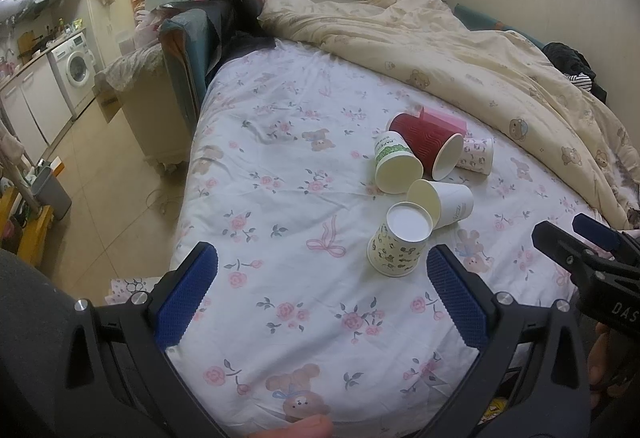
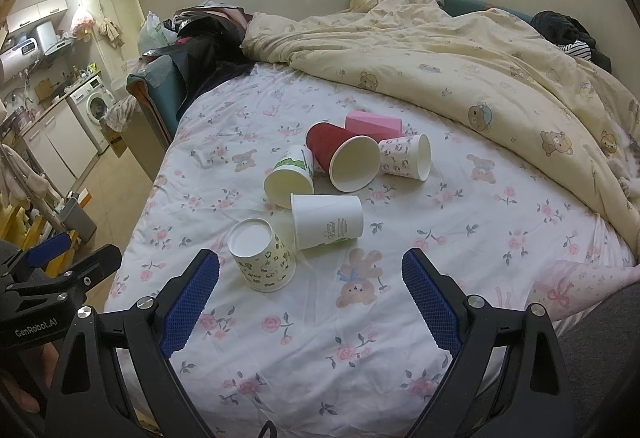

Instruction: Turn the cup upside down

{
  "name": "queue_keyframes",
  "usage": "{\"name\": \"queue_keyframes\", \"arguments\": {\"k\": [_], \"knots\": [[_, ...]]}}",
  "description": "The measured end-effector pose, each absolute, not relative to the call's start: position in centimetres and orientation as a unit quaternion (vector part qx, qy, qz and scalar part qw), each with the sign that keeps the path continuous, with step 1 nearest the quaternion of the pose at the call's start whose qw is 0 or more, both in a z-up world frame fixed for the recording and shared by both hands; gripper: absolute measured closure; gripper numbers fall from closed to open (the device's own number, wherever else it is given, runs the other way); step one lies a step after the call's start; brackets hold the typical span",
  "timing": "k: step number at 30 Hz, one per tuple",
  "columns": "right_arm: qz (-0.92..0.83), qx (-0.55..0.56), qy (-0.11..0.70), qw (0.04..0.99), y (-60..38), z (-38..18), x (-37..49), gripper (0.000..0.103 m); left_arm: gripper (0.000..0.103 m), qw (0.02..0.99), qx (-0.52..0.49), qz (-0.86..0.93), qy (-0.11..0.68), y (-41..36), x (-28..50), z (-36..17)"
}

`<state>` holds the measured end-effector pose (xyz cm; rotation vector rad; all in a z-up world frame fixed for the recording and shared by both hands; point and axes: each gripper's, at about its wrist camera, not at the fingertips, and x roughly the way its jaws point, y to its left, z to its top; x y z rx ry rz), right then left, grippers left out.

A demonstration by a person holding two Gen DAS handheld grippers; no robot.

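Several paper cups sit on the floral bed sheet (image 1: 280, 197). A cream patterned cup (image 1: 398, 246) (image 2: 262, 256) stands upside down, nearest to me. A white cup (image 1: 444, 201) (image 2: 326, 220), a green-print cup (image 1: 396, 161) (image 2: 290, 175), a red cup (image 1: 430, 145) (image 2: 344, 155) and a pink-print cup (image 1: 476, 155) (image 2: 404, 155) lie on their sides. My left gripper (image 1: 320, 294) is open and empty, just short of the upside-down cup. My right gripper (image 2: 310, 298) is open and empty, hovering before the white cup.
A pink box (image 2: 374, 123) lies behind the red cup. A cream quilt (image 2: 460, 61) is bunched along the back and right of the bed. The bed's left edge drops to the floor (image 1: 108, 165). The right gripper shows at the right edge of the left wrist view (image 1: 580, 242).
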<state>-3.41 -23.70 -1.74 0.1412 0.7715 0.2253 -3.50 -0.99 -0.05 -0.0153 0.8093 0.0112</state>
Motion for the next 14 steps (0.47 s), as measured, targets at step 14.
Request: {"name": "queue_keyframes", "arguments": {"k": [14], "knots": [[0.11,0.07,0.376,0.917,-23.55,-1.76,-3.44,0.008,0.0,0.92,-0.009,0.006,0.391,-1.21,-3.64,-0.12]]}}
